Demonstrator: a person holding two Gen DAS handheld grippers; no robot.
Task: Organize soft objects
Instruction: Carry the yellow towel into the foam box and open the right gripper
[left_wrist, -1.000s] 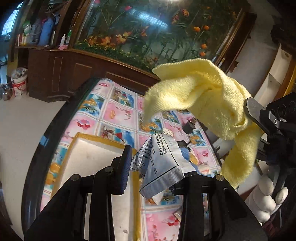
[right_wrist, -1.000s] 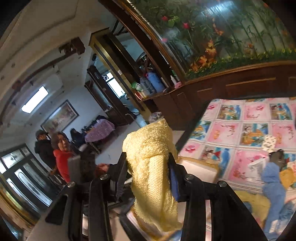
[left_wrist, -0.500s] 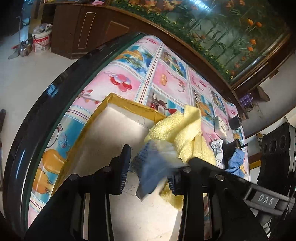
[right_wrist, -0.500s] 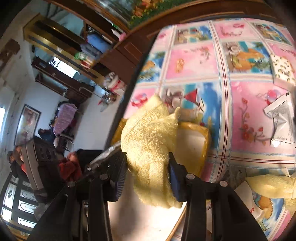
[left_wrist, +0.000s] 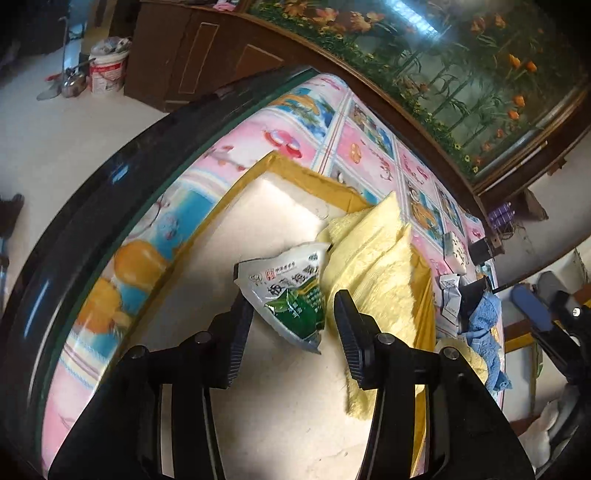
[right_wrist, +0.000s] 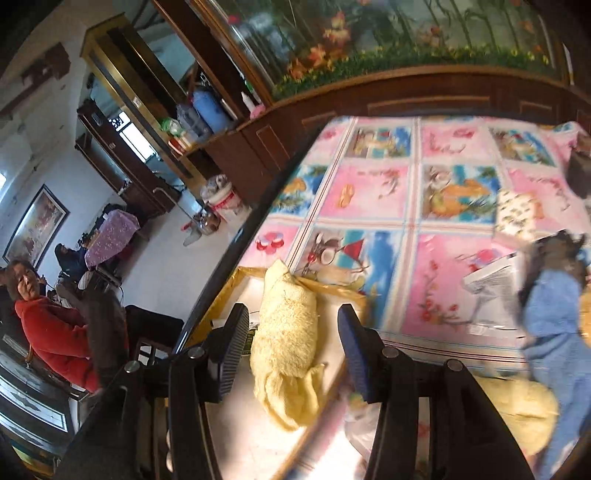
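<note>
Both loads are being let go into the box (left_wrist: 295, 173) at the table's (left_wrist: 122, 206) near-left edge. The left claw (left_wrist: 293, 314) has just been opening; the packet (left_wrist: 291, 291) lies between its pads, seemingly free. The right claw (right_wrist: 291, 332) has likewise just been opening, and the yellow towel (right_wrist: 288, 343) slumps between its pads, touching neither. I judge the next move is to lift both claws straight up, clear of the box walls, then reach right for the blue cloth (right_wrist: 550, 332) and other items. The table rim lies close on the left; open cloth stretches far and right.
</note>
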